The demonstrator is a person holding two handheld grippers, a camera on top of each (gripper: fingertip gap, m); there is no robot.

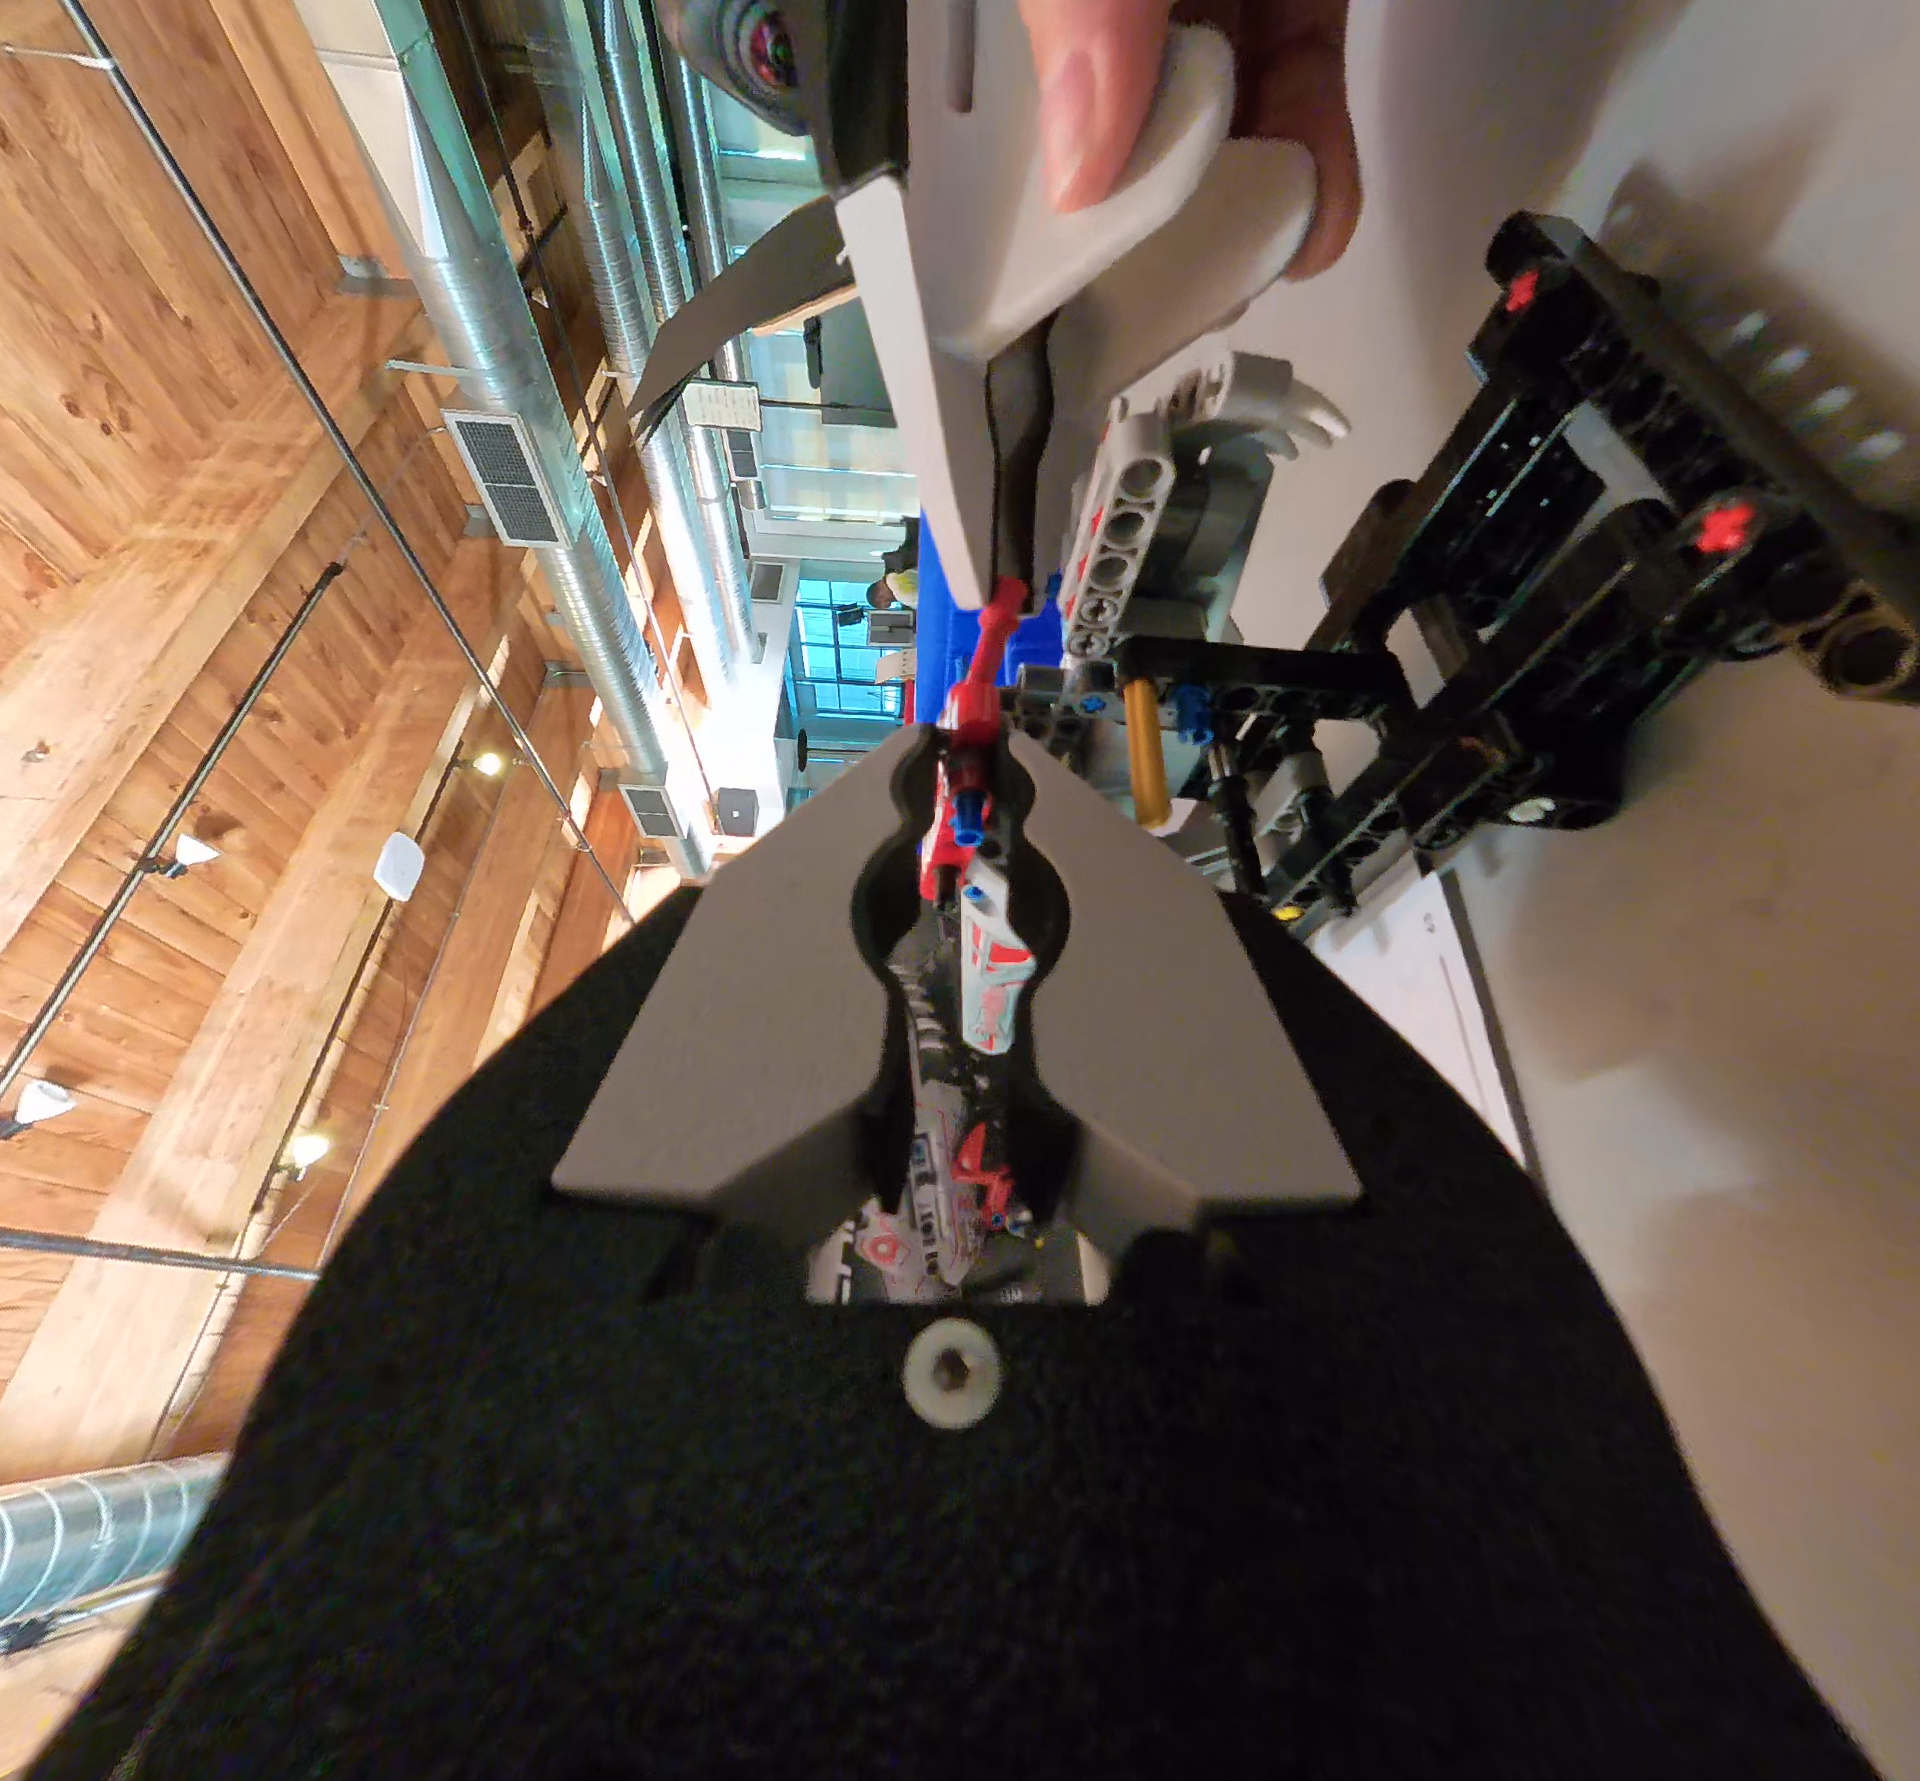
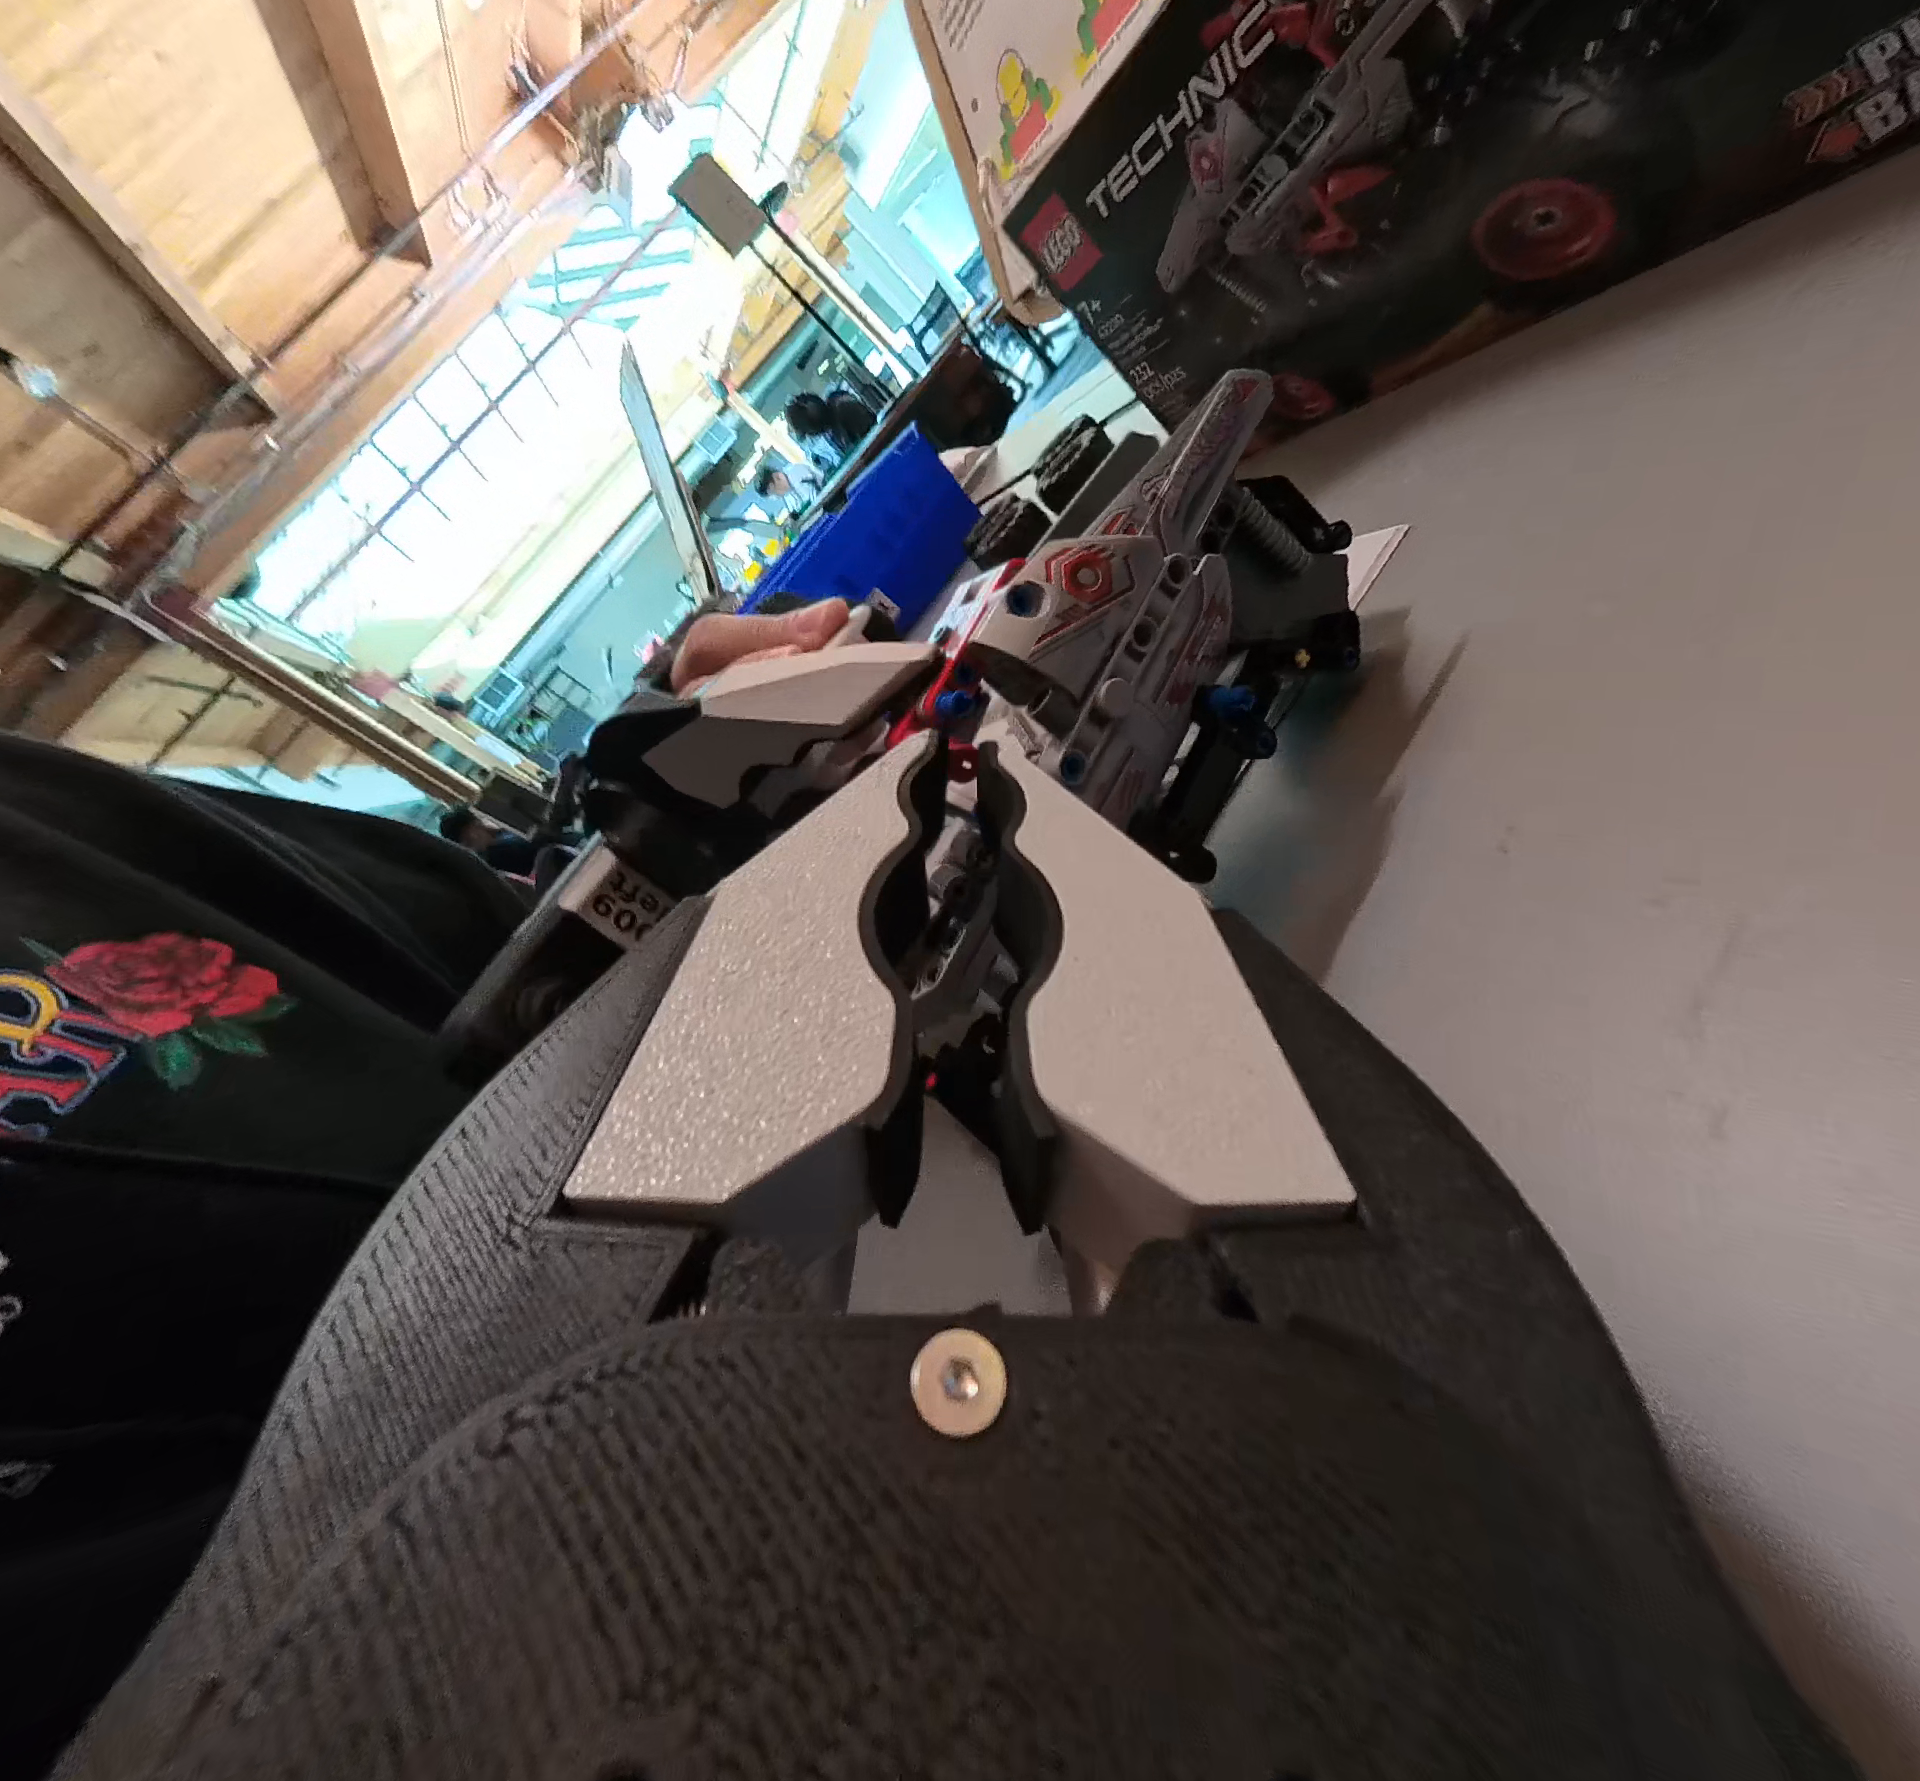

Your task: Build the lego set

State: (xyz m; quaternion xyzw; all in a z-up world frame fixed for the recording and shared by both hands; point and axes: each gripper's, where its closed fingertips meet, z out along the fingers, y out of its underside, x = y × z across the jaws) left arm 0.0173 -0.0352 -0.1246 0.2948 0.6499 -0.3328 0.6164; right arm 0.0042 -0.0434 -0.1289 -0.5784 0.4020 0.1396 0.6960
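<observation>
1. The left gripper (image 1: 966, 755), a pair of grey moulded fingers on a black textured body, had its jaws drawn close on a red-and-white printed Lego panel assembly (image 1: 992, 983), which ran down the narrow channel between them.
2. From the top of that assembly a thin red Lego connector (image 1: 987, 656) stuck out past the left fingertips.
3. The right gripper (image 1: 1003, 588) came in from above in the left wrist view, gripped by a bare hand (image 1: 1195, 38), and its jaws pinched the far end of the same red connector.
4. In the right wrist view, the right gripper (image 2: 961, 760) showed its tips nearly closed on a small red piece, with the left gripper (image 2: 914, 677) just beyond it.
5. The partly built Lego vehicle of black beams and pale grey panels (image 1: 1455, 609) stood on the white tabletop (image 1: 1714, 1212), touching the held assembly at its near end.
6. A yellow Lego axle (image 1: 1143, 755) hung from the black frame.
7. A dark printed cardboard Lego box (image 2: 1455, 121) lay on the table behind the vehicle, beside a blue plastic bin (image 2: 883, 526).
</observation>
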